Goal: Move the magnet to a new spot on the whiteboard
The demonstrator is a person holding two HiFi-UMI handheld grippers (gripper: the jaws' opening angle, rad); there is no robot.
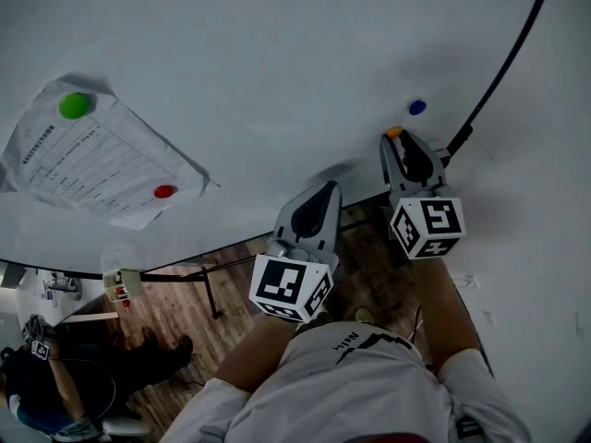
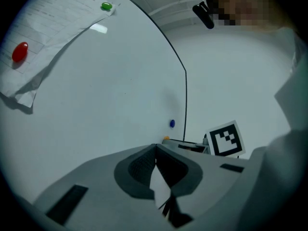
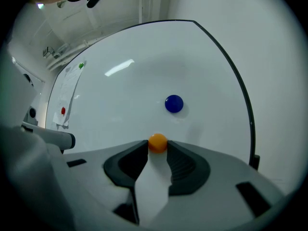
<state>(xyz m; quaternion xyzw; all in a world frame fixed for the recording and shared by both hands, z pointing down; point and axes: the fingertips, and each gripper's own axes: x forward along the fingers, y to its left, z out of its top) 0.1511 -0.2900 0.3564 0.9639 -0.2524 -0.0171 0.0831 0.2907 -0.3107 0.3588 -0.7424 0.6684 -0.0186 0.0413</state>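
Note:
A small orange magnet [image 1: 394,132] [image 3: 157,142] sticks to the whiteboard [image 1: 277,53], near its right edge. My right gripper [image 1: 396,140] [image 3: 157,146] points level at the board. Its jaws are open, with the orange magnet sitting right between the two fingertips. A blue magnet [image 1: 417,107] [image 3: 173,103] sits on the board a little beyond the orange one. My left gripper [image 1: 327,188] [image 2: 155,146] hangs back to the left of the right one. It is shut with nothing in it, its tips pointing at bare board.
A printed sheet [image 1: 92,160] hangs at the board's left, held by a green magnet [image 1: 74,105] and a red magnet [image 1: 164,191]. The board's black frame [image 1: 503,67] runs along the right. Below are wooden floor [image 1: 240,266] and a seated person [image 1: 42,386].

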